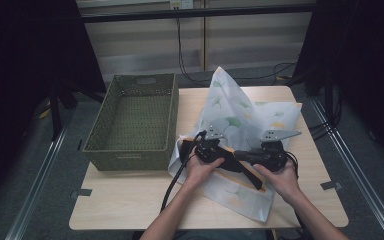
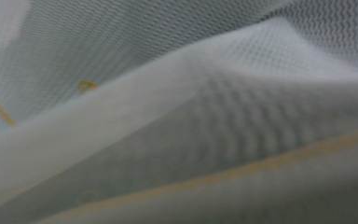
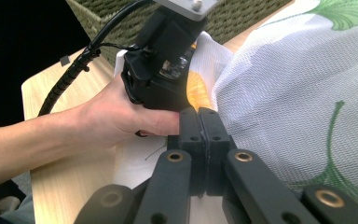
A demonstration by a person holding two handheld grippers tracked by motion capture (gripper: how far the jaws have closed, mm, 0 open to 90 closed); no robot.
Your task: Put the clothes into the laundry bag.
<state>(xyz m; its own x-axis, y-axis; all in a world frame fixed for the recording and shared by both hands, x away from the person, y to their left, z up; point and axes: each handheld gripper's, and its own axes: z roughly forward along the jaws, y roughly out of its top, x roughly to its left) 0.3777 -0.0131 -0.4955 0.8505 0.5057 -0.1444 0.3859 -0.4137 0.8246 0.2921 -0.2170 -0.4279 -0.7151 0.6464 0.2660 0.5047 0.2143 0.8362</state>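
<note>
Right gripper (image 3: 199,116) jaws pressed together, cloth (image 1: 240,115) at their tips, grip unclear; left gripper (image 1: 211,148) buried in it, state hidden. One cloth, table's right half; one basket (image 1: 135,120), left.

Materials check: cloth, wicker, wood, plastic, metal

Cloth (image 1: 240,115): thin matt mesh weave, semi-sheer, printed leaves, orange hem. Basket (image 1: 135,120): coarse woven olive wicker, matt. Table (image 1: 125,200): smooth pale wood-grain laminate. Right gripper (image 3: 199,122): matt black plastic, brass-look rivets. Left gripper (image 3: 165,60): black plastic body, grey metal plate, ribbed cable sleeve.
</note>
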